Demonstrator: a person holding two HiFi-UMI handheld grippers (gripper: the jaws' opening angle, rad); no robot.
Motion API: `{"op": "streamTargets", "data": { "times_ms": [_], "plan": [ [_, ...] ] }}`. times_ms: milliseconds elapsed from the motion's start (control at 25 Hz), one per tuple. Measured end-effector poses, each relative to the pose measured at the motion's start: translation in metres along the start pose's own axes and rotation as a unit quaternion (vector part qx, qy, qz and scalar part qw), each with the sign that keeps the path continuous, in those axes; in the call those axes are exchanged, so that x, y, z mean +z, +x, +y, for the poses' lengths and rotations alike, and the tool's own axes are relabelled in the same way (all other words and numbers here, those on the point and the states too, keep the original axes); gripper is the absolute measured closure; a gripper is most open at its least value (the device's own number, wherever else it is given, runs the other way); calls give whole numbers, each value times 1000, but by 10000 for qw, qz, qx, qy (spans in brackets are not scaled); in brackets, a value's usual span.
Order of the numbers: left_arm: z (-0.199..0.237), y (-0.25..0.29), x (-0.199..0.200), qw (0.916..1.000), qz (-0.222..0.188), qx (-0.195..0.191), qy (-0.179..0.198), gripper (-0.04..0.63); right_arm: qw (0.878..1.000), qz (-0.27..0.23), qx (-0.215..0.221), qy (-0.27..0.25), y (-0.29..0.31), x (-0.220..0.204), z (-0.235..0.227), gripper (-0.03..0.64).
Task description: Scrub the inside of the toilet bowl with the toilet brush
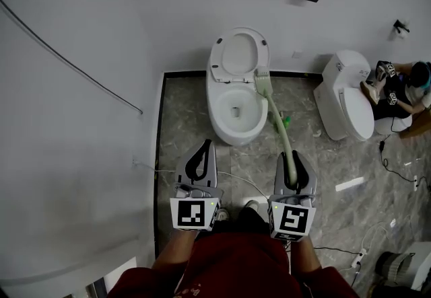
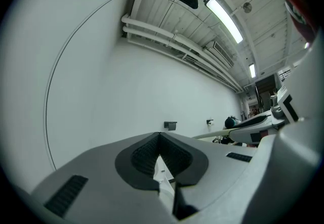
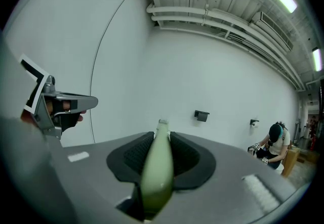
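- A white toilet, lid raised, is seen against the wall on a grey marbled floor, with a second toilet standing to its right.
- The toilet brush, made up of a long, curved pale-green handle and a white bristle head, is held slanting towards the bowl, its head seen at the right rim.
- The right hand-held gripper is clamped on the handle's near end.
- The left hand-held gripper is pressed together, with nothing held.
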State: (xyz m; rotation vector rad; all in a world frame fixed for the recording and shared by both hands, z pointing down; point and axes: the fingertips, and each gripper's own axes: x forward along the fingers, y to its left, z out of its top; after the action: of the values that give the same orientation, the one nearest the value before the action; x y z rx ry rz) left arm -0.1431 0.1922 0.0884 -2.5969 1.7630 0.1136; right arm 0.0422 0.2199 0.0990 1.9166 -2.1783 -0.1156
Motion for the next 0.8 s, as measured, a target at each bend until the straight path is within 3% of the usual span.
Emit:
{"op": "streamTargets", "data": {
  "times_ms": [360,640,800],
  "plan": [
    [16,45,-7,9997,6,101,209,589,9999,-16,8,155,55,-11,-13,505],
    [25,124,-8,9988,178,267,363,589,9994,-53,191,268,134,-7,-44,505],
    [25,175,-22,9992,239,261,197,589,9985,157,278,440,182,-24,-67,505]
  ]
}}
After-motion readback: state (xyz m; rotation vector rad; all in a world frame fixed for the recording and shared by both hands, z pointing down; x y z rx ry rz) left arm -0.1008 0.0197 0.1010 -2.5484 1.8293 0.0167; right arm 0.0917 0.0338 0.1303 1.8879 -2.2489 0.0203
